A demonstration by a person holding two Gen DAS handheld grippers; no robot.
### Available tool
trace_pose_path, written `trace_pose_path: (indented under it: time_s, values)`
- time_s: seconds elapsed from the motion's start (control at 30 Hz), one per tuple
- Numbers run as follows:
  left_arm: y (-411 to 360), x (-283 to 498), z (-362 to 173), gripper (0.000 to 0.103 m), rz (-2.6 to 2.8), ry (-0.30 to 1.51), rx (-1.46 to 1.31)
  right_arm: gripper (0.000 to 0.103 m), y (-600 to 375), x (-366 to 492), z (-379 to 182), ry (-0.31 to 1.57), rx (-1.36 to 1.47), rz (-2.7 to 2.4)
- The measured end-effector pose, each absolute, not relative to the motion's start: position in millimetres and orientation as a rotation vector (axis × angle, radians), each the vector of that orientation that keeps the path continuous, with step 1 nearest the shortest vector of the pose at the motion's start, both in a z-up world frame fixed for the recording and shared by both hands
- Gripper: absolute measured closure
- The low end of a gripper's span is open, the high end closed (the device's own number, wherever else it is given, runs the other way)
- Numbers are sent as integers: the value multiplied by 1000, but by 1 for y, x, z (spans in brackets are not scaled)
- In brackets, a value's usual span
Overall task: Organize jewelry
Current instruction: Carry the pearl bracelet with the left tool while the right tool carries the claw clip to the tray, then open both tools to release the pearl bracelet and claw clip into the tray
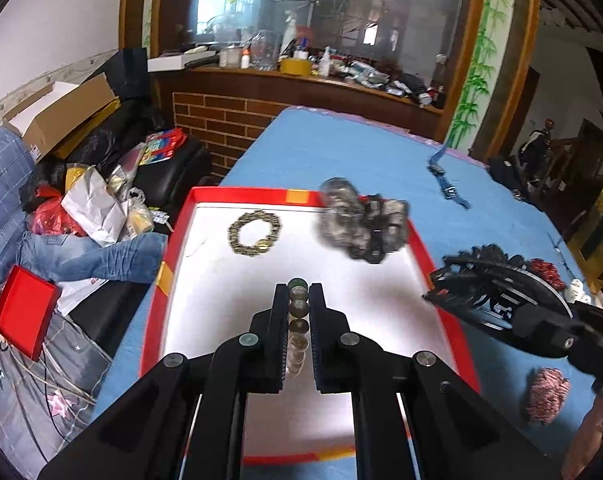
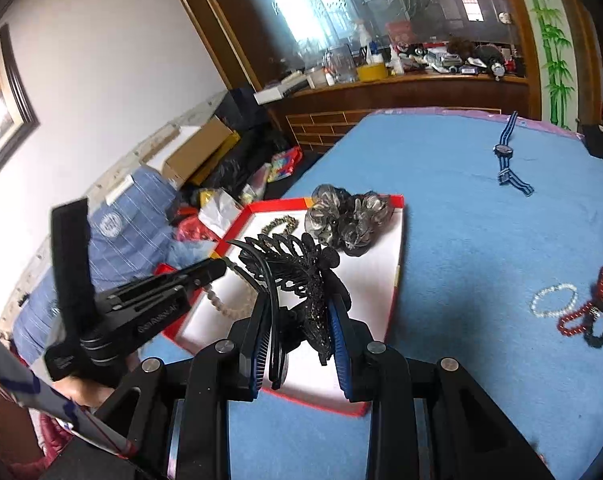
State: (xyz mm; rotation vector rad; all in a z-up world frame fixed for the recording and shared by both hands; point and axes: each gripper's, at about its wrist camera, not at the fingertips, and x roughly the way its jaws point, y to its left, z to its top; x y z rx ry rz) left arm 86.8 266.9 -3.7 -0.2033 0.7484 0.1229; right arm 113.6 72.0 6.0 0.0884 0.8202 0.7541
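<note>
Left gripper (image 1: 299, 300) clamps a bead bracelet (image 1: 297, 320) and right gripper (image 2: 299, 320) a black hair claw (image 2: 293, 276) over the red-rimmed tray (image 1: 173, 240), center frame; two pieces lie inside, several wait at right.

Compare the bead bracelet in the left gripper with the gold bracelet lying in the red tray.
The bead bracelet hangs pinched in the shut left gripper; the gold bracelet lies flat in the red tray, untouched. The bead bracelet has smooth round beads in greenish to pale tones; the gold bracelet looks textured and chain-like. Both are over or in the tray.
</note>
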Motion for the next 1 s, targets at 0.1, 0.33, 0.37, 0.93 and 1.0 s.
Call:
trace_pose_path:
  time_s: [0.1, 0.33, 0.37, 0.93, 1.0]
  values:
    - [279, 97, -10, 94, 140, 766, -206, 72, 91, 125, -1, 845, 70, 741]
    - [303, 115, -13, 94, 163, 770, -231, 72, 128, 154, -16, 902, 35, 706]
    - [306, 117, -13, 94, 165, 772, -233, 72, 133, 158, -20, 915, 29, 699]
    - [336, 158, -44, 94, 193, 869, -267, 72, 180, 199, -54, 1008, -31, 636]
    - [335, 161, -46, 94, 191, 875, -266, 72, 184, 202, -55, 1008, -35, 633]
